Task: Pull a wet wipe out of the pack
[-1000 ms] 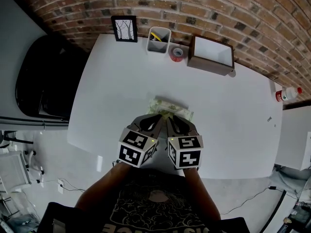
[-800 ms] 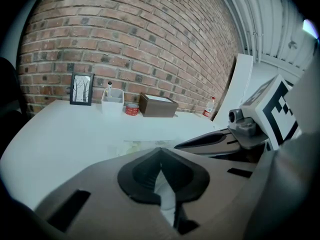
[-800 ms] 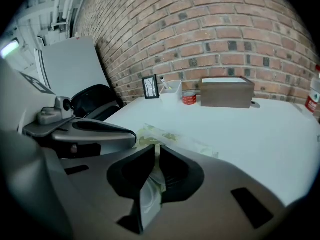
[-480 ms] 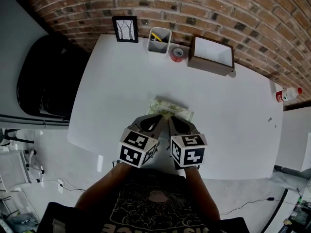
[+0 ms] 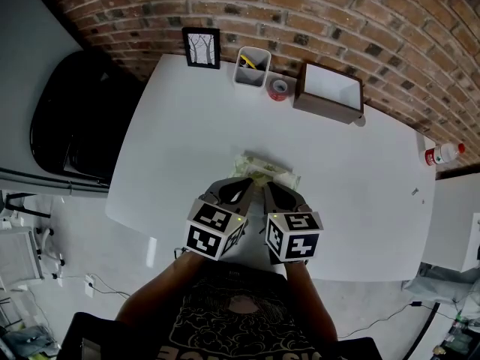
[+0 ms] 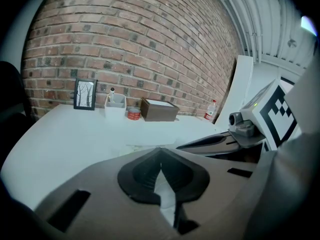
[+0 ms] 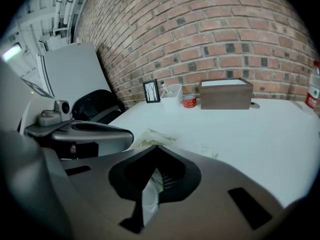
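Note:
The wet wipe pack [image 5: 266,170], pale green and white, lies flat near the middle of the white table [image 5: 180,133]. Both grippers meet side by side at its near edge. My left gripper [image 5: 247,180] is shut, and in the left gripper view a thin white sheet [image 6: 166,194] is pinched between its pads. My right gripper [image 5: 265,185] is shut on crinkled white-green film [image 7: 150,191] of the same pack, whose far part [image 7: 152,136] shows beyond the jaws. I cannot tell whether the left's white sheet is pack film or a wipe.
Along the far table edge by the brick wall stand a framed picture [image 5: 202,48], a white pen holder [image 5: 251,67], a red tape roll [image 5: 279,89] and a brown box [image 5: 328,90]. A bottle [image 5: 442,153] stands at the right. A black chair [image 5: 67,118] is at the left.
The head view has shifted a little. Both grippers stay shut at the pack's near edge; the right one has edged slightly to the right.

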The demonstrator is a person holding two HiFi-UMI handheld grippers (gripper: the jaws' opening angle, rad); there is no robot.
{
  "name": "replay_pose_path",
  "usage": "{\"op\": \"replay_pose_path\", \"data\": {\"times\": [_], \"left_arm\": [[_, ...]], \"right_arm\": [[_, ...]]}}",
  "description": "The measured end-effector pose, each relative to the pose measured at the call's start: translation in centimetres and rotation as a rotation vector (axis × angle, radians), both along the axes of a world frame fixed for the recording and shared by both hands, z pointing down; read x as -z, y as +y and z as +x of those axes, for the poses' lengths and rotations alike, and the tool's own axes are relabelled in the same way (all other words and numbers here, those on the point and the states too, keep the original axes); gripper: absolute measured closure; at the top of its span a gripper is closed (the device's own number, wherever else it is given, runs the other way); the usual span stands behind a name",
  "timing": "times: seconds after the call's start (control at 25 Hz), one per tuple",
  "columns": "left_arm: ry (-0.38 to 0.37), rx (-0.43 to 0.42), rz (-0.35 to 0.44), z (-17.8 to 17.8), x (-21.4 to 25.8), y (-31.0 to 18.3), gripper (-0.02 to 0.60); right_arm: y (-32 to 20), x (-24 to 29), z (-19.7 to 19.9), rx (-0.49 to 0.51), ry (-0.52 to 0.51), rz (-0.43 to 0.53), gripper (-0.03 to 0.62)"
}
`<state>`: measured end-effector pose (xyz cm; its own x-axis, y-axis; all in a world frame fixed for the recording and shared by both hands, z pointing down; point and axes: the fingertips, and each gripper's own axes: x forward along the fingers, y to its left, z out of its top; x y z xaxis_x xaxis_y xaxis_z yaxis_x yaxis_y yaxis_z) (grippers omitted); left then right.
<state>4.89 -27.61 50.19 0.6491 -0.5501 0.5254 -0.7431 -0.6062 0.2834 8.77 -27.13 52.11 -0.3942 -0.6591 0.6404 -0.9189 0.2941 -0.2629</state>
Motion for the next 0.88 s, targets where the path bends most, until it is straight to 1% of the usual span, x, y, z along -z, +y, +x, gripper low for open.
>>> {"op": "replay_pose_path", "data": {"times": [0.2, 0.88], "left_arm": [[0.002, -0.011, 0.010, -0.2, 0.6, 0.4, 0.569], [0.036, -0.064, 0.049, -1.0, 3.0, 2.4, 0.569]], "right_arm": [[0.0, 1.3, -0.2, -0.016, -0.017, 0.023, 0.577], [1.8, 4.5, -1.2, -0.084, 0.020, 0.111, 0.577]]}}
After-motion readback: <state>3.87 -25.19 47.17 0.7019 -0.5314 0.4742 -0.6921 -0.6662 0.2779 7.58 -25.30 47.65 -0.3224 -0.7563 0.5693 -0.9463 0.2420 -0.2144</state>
